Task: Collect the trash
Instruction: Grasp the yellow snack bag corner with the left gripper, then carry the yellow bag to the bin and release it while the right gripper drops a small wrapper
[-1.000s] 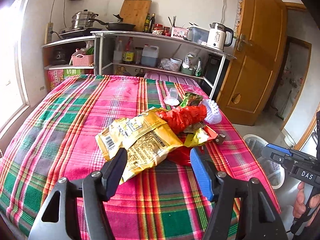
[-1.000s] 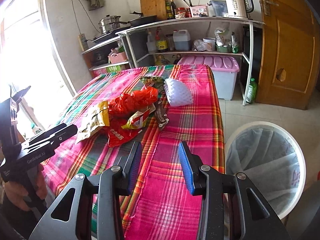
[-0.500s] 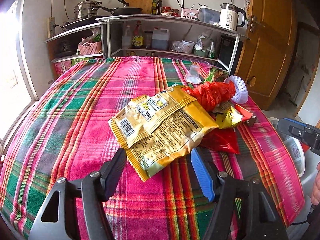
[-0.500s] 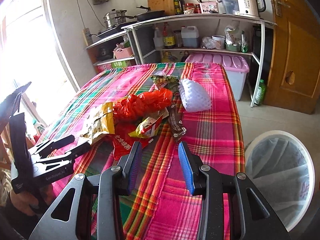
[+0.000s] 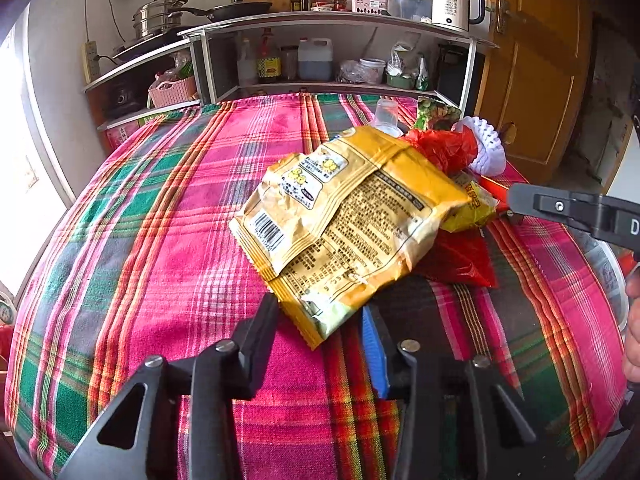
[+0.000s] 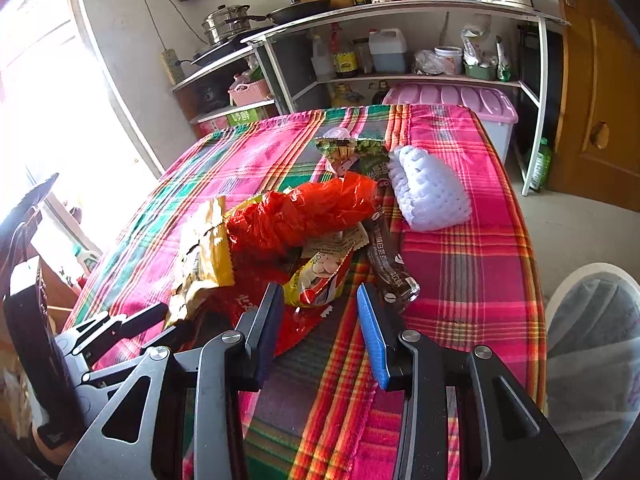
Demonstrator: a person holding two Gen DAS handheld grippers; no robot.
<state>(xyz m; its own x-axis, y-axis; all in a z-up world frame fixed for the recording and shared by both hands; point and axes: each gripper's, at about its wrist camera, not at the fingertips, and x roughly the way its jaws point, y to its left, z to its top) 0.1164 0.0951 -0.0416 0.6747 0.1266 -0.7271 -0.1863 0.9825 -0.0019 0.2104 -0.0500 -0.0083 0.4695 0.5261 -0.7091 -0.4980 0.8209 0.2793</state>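
My left tool (image 5: 320,320) is closing, the near corner of the crinkled yellow foil snack bag (image 5: 352,216) between its pads but not yet pinched. The bag lies on the pink-and-green plaid tabletop (image 5: 160,220) atop other wrappers. My right tool (image 6: 320,304) stands apart, empty, just short of a small red-and-yellow candy wrapper (image 6: 320,276).
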